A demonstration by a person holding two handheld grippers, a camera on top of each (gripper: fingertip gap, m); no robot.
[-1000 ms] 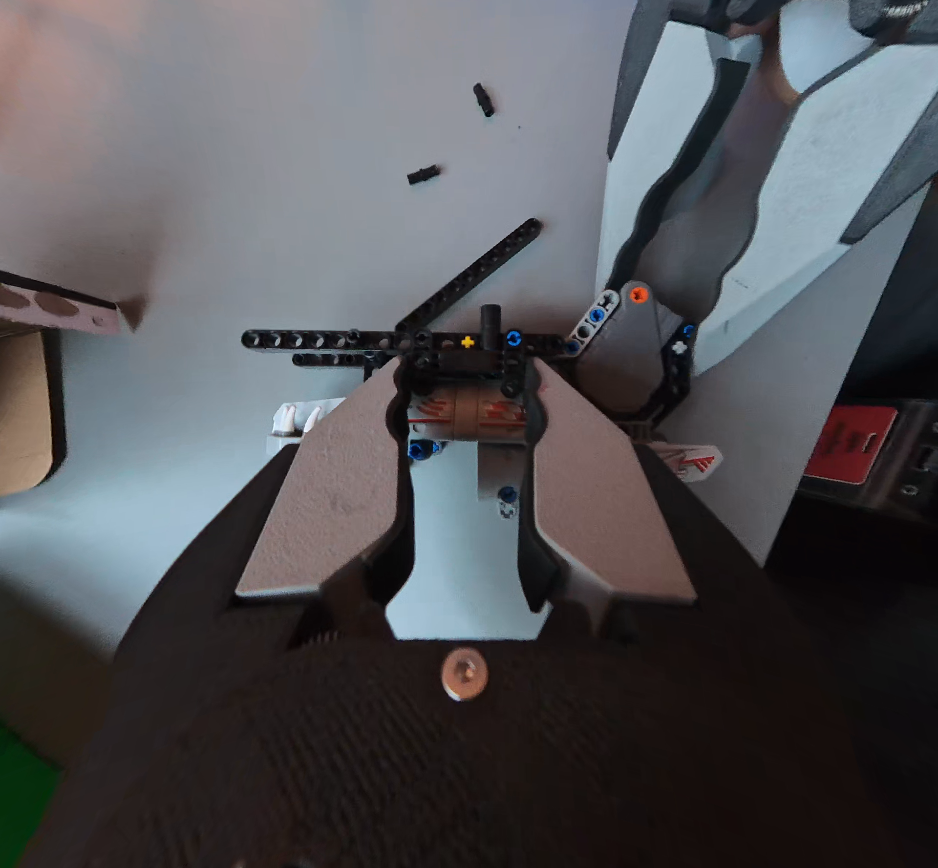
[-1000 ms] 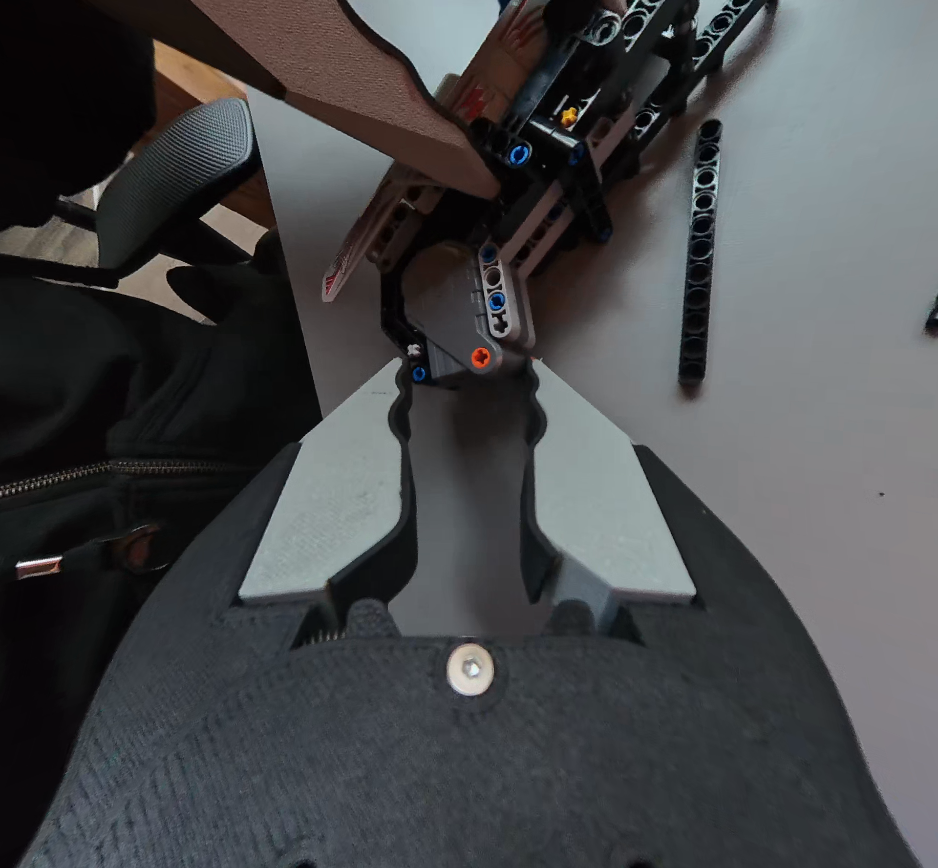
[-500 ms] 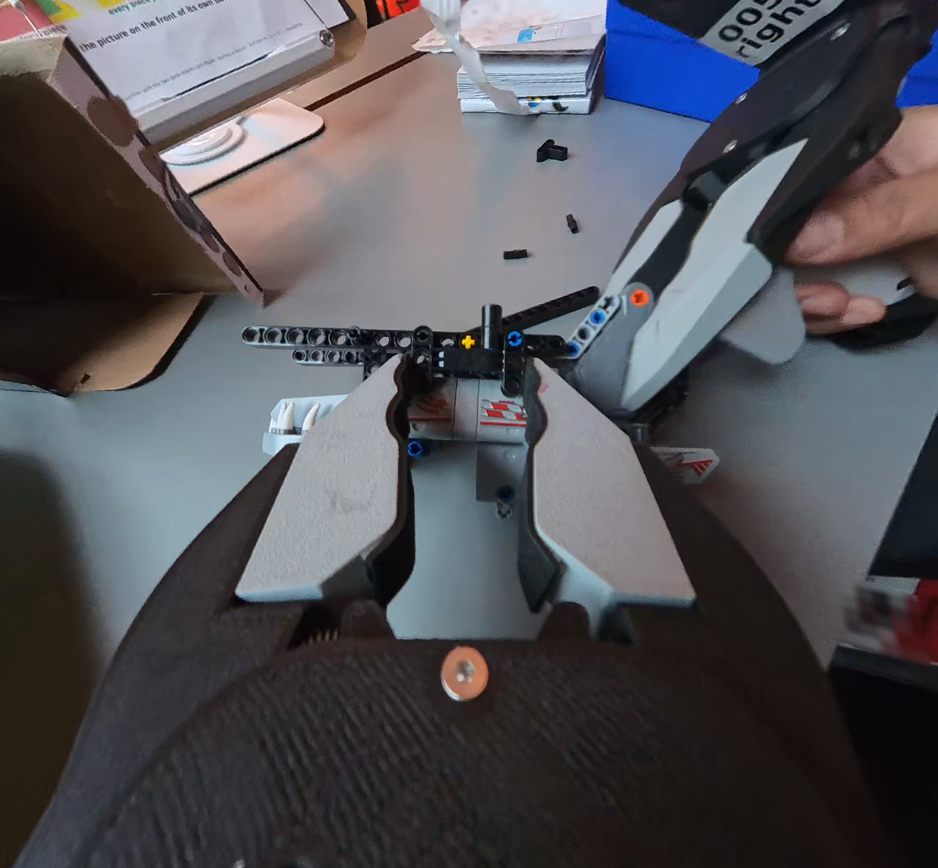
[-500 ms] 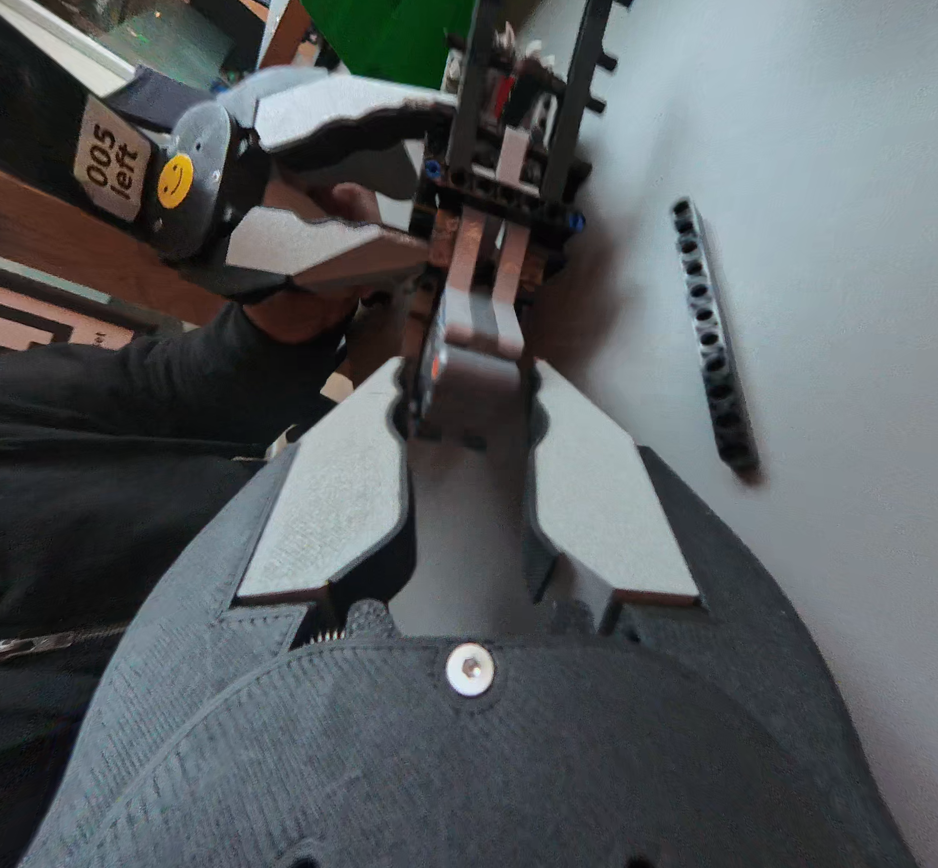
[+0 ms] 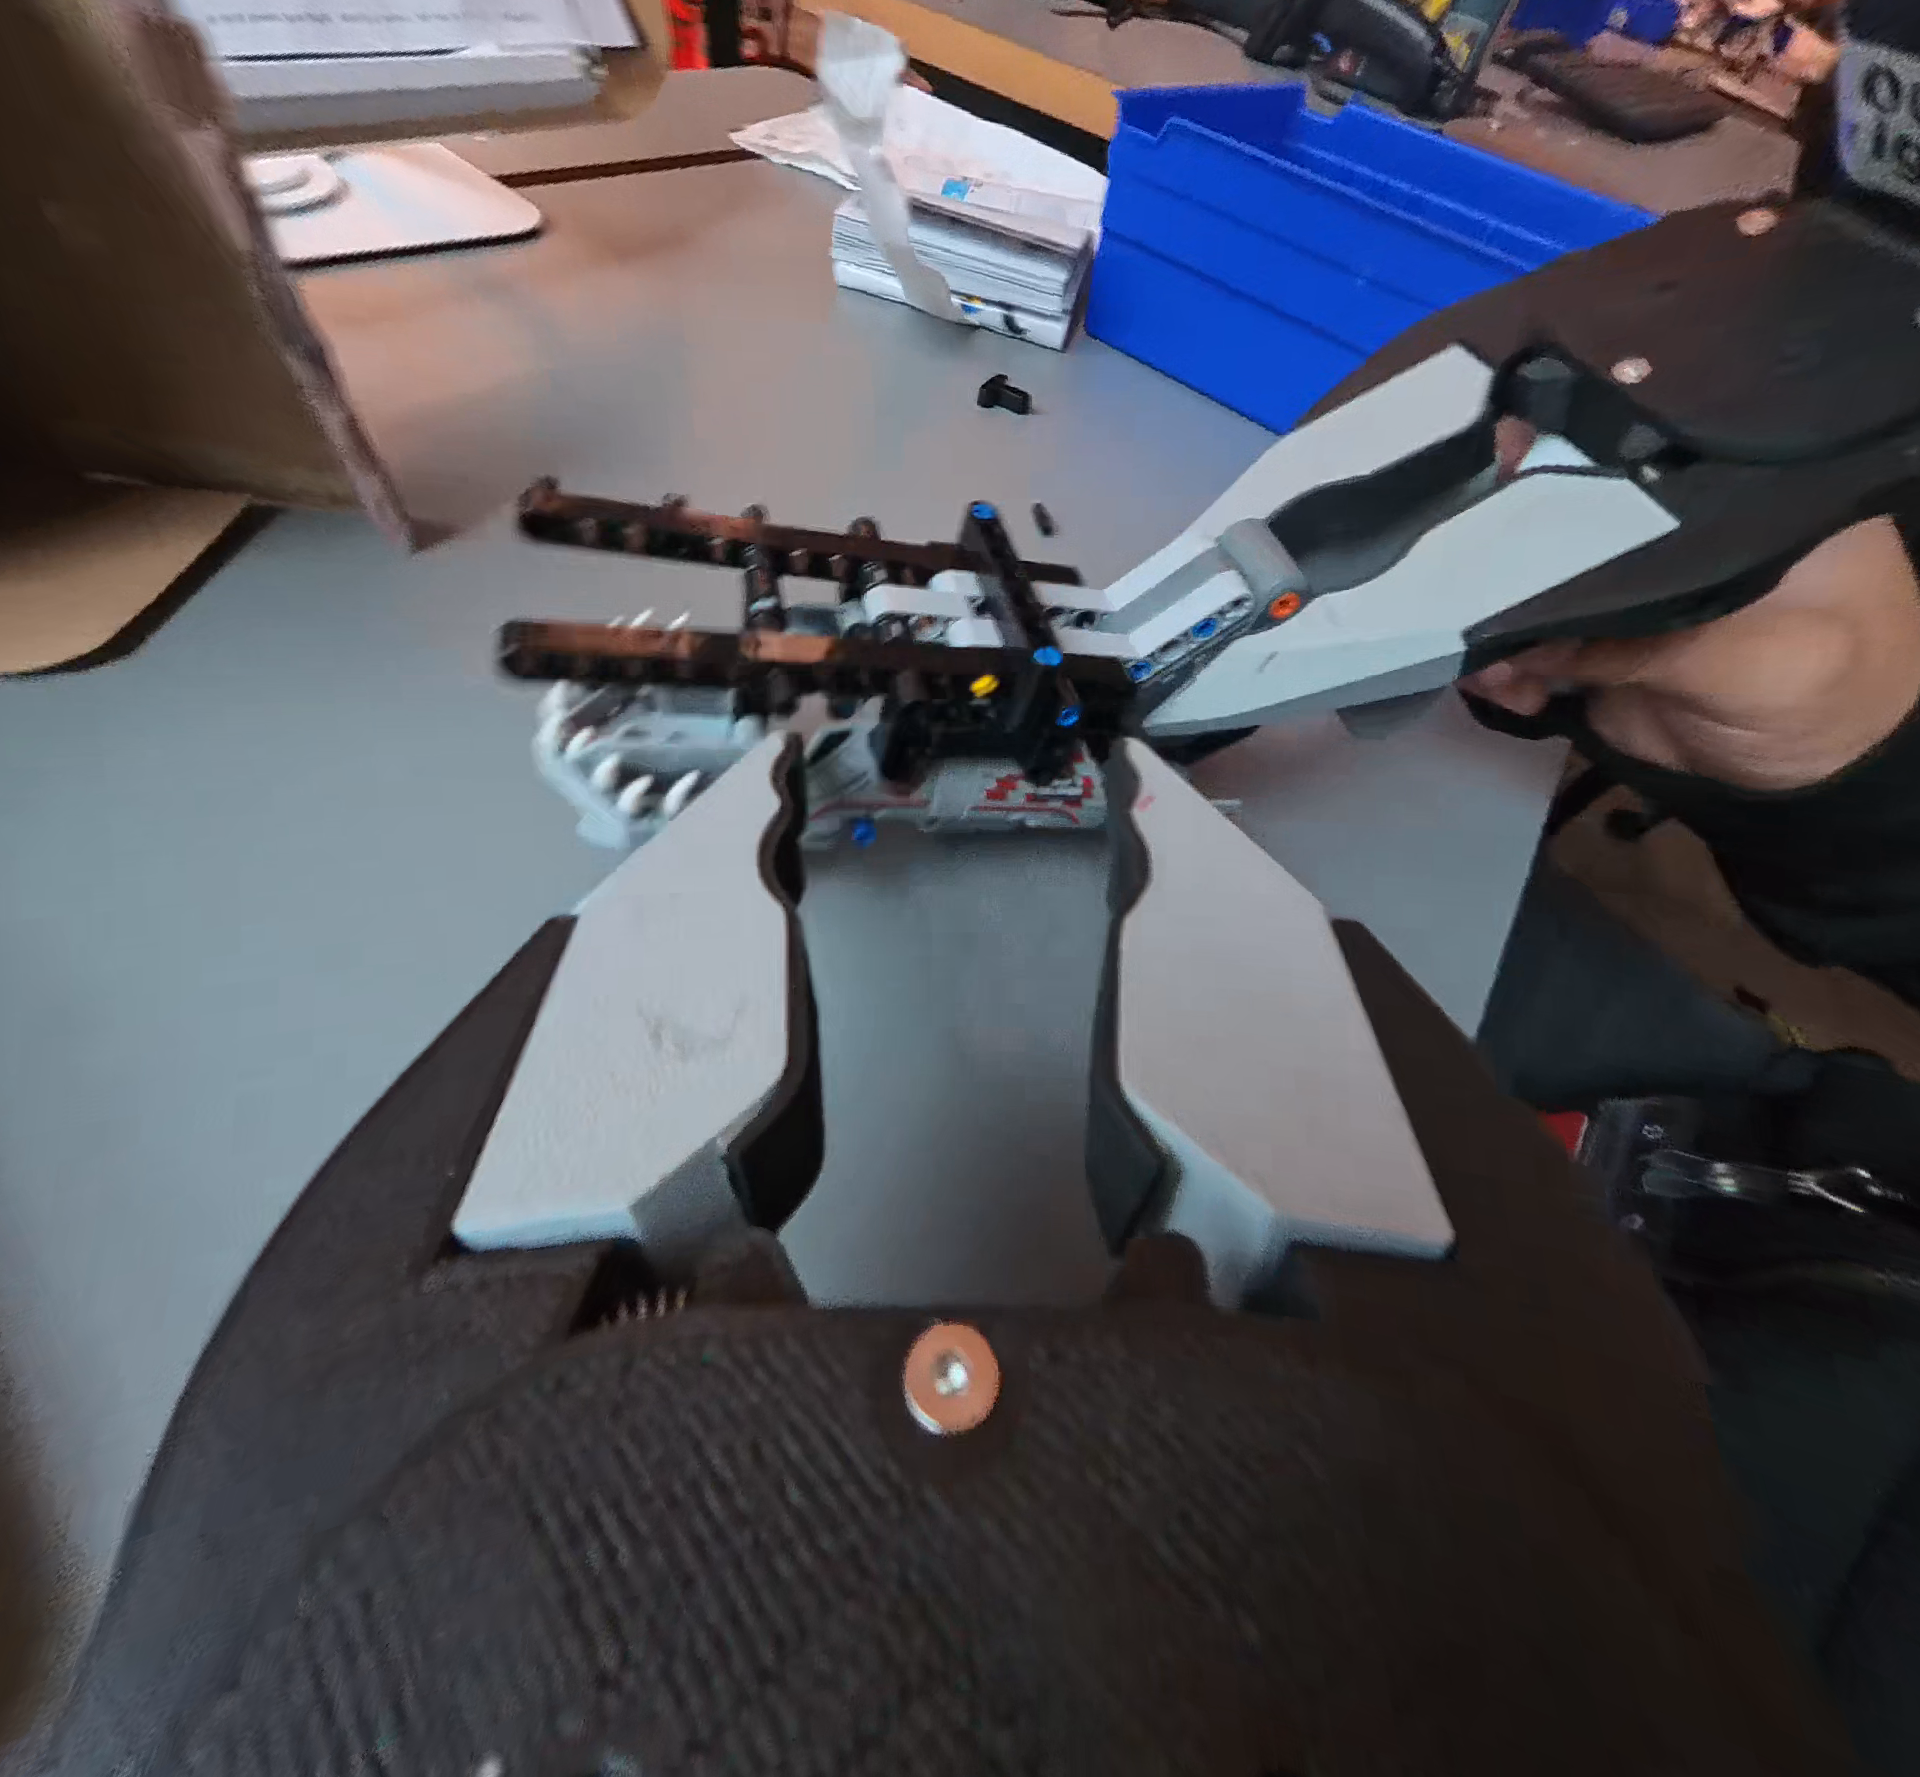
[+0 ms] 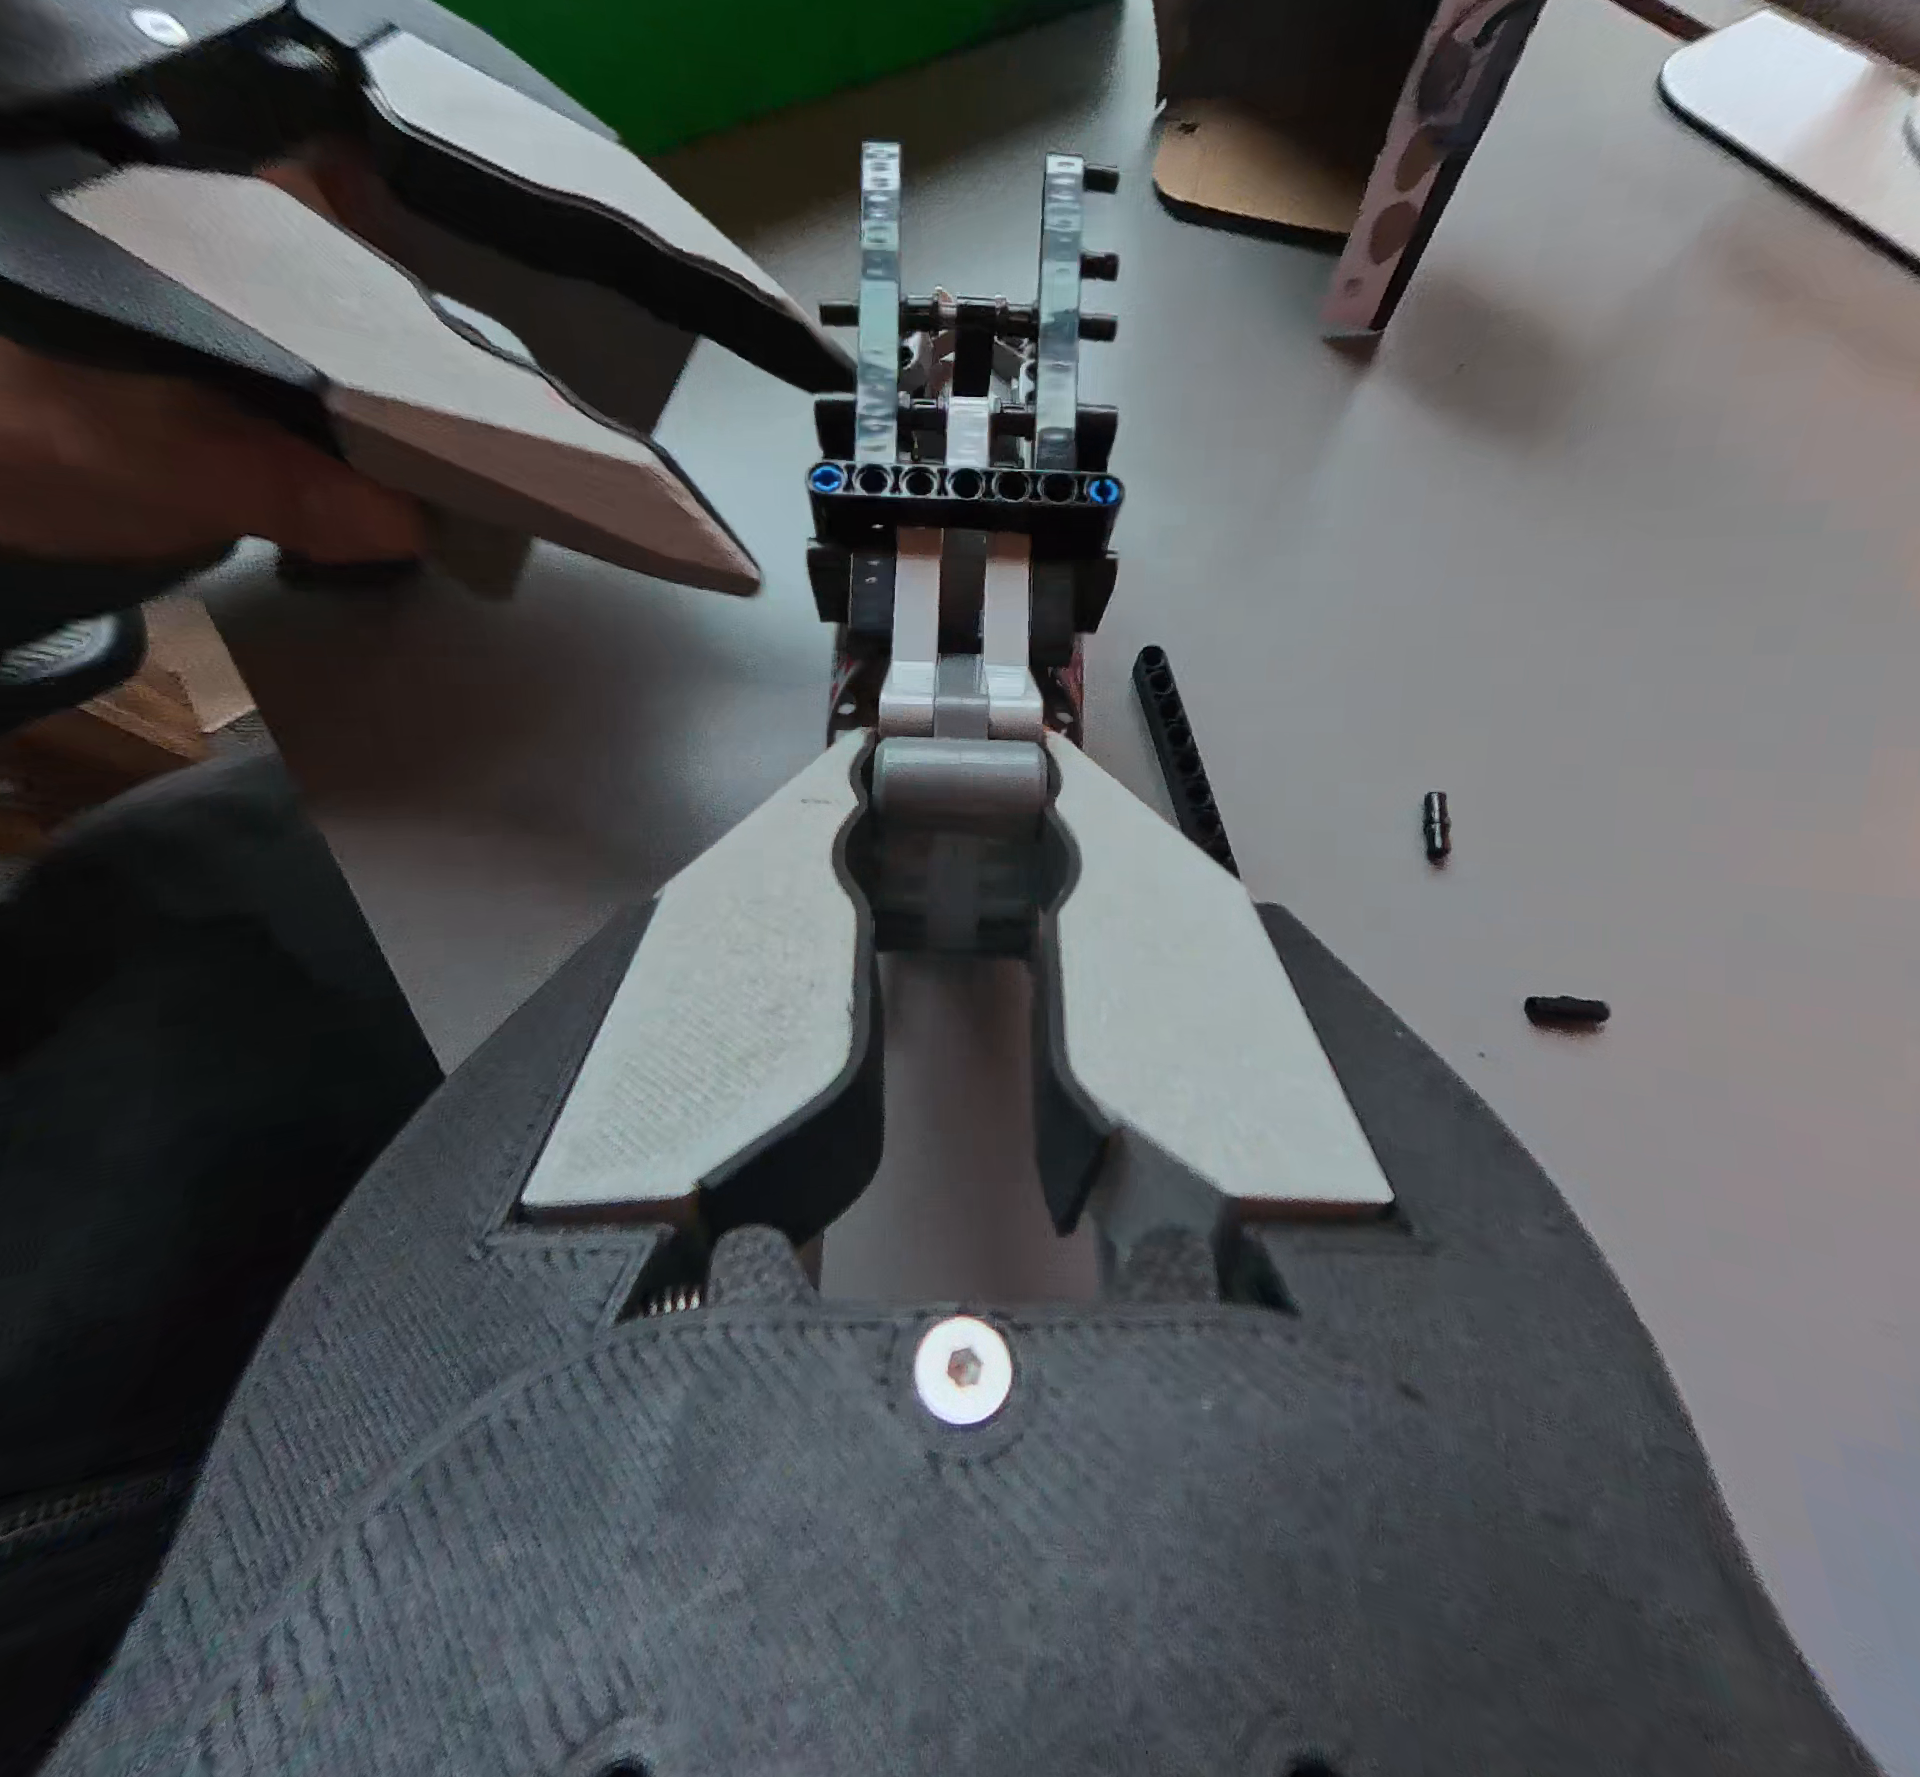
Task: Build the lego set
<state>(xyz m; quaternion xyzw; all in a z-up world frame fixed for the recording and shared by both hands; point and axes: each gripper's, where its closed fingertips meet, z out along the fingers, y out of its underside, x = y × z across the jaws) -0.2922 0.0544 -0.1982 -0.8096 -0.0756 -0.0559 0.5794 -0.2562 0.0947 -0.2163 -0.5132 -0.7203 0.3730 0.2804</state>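
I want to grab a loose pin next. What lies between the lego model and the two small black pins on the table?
In the right wrist view, a loose black beam lies between the lego model and the pins.

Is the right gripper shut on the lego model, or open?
Shut on it: the right gripper has the lego model by its grey end.

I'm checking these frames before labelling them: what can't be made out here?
- Left wrist view: the lego model is motion-blurred, so its pin seating is unreadable.
- Right wrist view: the right gripper covers the model's grey end, and the left gripper hides its far side.
- Right wrist view: the loose black beam is partly behind a finger.
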